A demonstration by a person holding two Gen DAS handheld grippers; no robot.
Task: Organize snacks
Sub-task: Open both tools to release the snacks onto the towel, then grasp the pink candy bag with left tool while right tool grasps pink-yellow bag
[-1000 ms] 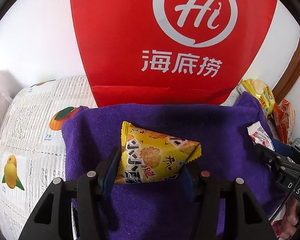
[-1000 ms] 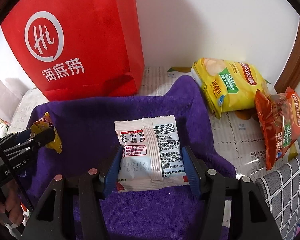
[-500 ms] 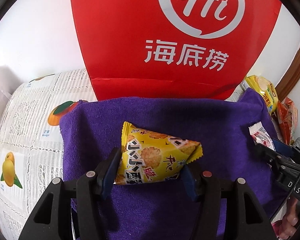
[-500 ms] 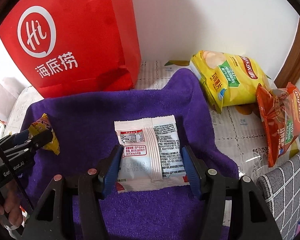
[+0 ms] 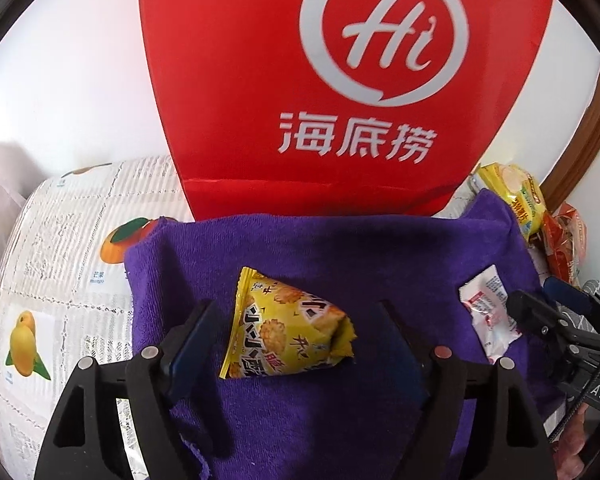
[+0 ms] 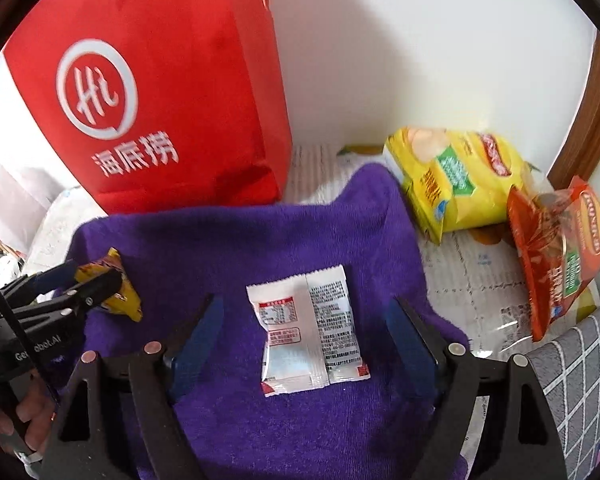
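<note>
Both grippers spread wide: left gripper (image 5: 296, 344) straddles the yellow packet (image 5: 288, 332), right gripper (image 6: 304, 332) the white sachet (image 6: 310, 334), both lying loose on the purple towel (image 6: 240, 236) (probably a sorting mat).

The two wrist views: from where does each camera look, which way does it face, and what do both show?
Left wrist view: sits on the left gripper, looking forward over the purple towel to the red bag; its open fingers flank the yellow snack packet.
Right wrist view: sits on the right gripper, facing the same wall from further right; its open fingers flank the white snack packet, and a hand shows lower left.
Shared: towel, bag, both packets, yellow chip bag; each shows the other gripper.
</note>
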